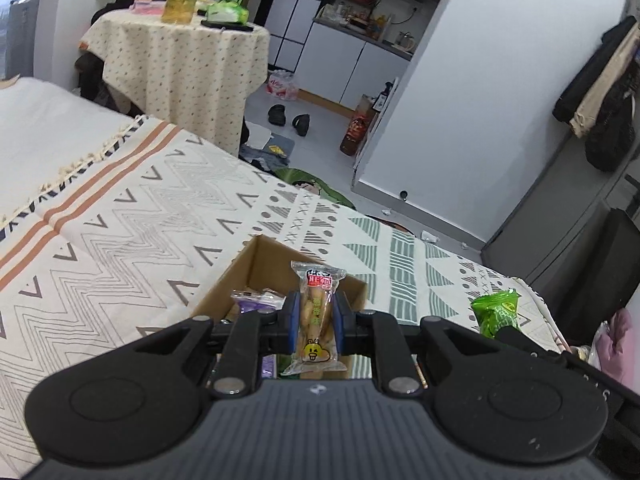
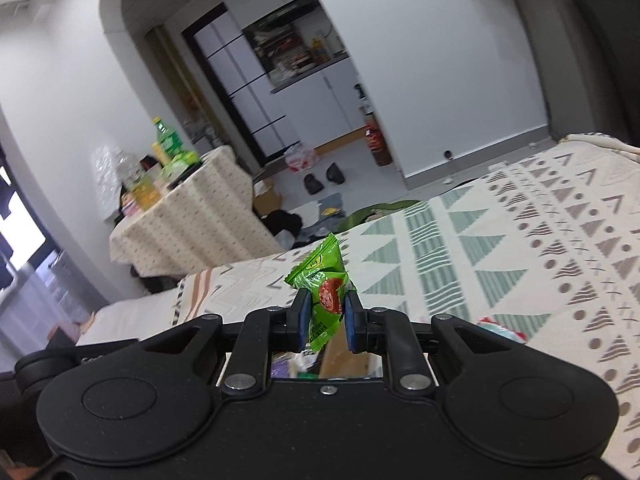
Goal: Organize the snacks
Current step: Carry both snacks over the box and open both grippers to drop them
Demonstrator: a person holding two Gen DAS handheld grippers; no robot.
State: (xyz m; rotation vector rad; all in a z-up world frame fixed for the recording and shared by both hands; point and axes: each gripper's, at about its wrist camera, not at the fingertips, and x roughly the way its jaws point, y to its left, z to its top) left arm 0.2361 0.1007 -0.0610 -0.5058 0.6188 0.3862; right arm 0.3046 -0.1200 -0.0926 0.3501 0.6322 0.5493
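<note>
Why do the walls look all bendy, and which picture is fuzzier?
Both views bend straight walls because of the fisheye lens. The right wrist view is fuzzier: the round table smears, though the green snack stays sharp. The left wrist view is crisp on the biscuit packet.

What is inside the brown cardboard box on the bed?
The cardboard box shows a purple snack packet inside. The rest is hidden behind the left gripper and the clear biscuit packet it holds.
</note>
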